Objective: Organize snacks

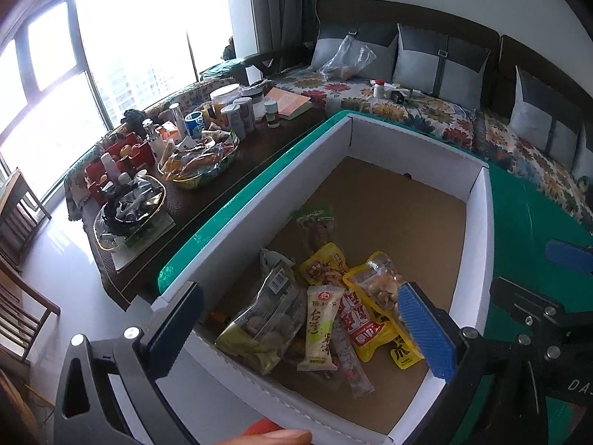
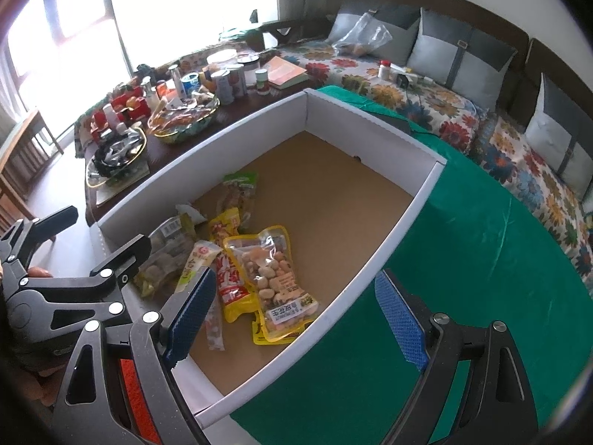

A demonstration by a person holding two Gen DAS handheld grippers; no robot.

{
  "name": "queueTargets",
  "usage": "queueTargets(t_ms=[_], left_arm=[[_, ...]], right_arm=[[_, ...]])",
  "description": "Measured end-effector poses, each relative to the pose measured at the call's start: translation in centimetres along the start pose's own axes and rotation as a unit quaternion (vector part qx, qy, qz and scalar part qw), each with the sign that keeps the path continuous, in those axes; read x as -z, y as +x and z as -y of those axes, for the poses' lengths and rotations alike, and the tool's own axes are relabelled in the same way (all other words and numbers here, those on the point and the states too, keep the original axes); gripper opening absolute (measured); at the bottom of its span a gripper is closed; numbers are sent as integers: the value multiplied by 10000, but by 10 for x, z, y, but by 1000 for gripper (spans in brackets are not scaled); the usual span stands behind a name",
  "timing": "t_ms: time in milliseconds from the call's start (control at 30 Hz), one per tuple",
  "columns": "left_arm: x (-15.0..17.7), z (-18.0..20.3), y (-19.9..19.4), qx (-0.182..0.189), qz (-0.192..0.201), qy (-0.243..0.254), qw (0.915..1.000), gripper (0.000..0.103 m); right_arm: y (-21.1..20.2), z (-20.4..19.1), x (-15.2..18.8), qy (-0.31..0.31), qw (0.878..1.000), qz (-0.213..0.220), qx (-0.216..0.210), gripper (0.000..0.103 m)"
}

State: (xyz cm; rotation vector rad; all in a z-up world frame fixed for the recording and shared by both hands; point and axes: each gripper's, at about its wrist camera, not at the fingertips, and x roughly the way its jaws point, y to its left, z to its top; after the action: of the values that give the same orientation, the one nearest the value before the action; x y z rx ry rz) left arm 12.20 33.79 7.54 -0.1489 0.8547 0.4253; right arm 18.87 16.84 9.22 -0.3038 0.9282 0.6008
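A white-walled cardboard box (image 1: 478, 244) (image 2: 407, 215) with a brown floor stands on a green cloth (image 2: 463, 259). Several snack packs lie in its near left corner: a yellow peanut pack (image 2: 270, 270) (image 1: 381, 282), a red-white pack (image 2: 229, 278), a white-green stick pack (image 1: 320, 330), a clear green-edged bag (image 1: 263, 319), a small yellow pack (image 1: 322, 265) and a green-topped pack (image 1: 317, 222). My left gripper (image 1: 302, 333) hangs open and empty over the box's near wall. My right gripper (image 2: 296, 315) is open and empty over the box's right front corner.
A dark coffee table (image 1: 259, 163) to the left holds a glass bowl of snacks (image 1: 200, 163), another bowl (image 1: 129, 211), jars and a book. Behind is a floral-covered sofa (image 2: 407, 89) with grey cushions and a plastic bag (image 1: 344, 59). Wooden chairs (image 1: 18, 215) stand far left.
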Motion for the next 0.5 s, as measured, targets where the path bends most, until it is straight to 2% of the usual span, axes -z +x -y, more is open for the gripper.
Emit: queueTargets(t_ms=[500], left_arm=[[-1,-10,10,-109,-22,-7,9999,103]], right_arm=[[11,-8,-2,16,9999,-144,-29,90]])
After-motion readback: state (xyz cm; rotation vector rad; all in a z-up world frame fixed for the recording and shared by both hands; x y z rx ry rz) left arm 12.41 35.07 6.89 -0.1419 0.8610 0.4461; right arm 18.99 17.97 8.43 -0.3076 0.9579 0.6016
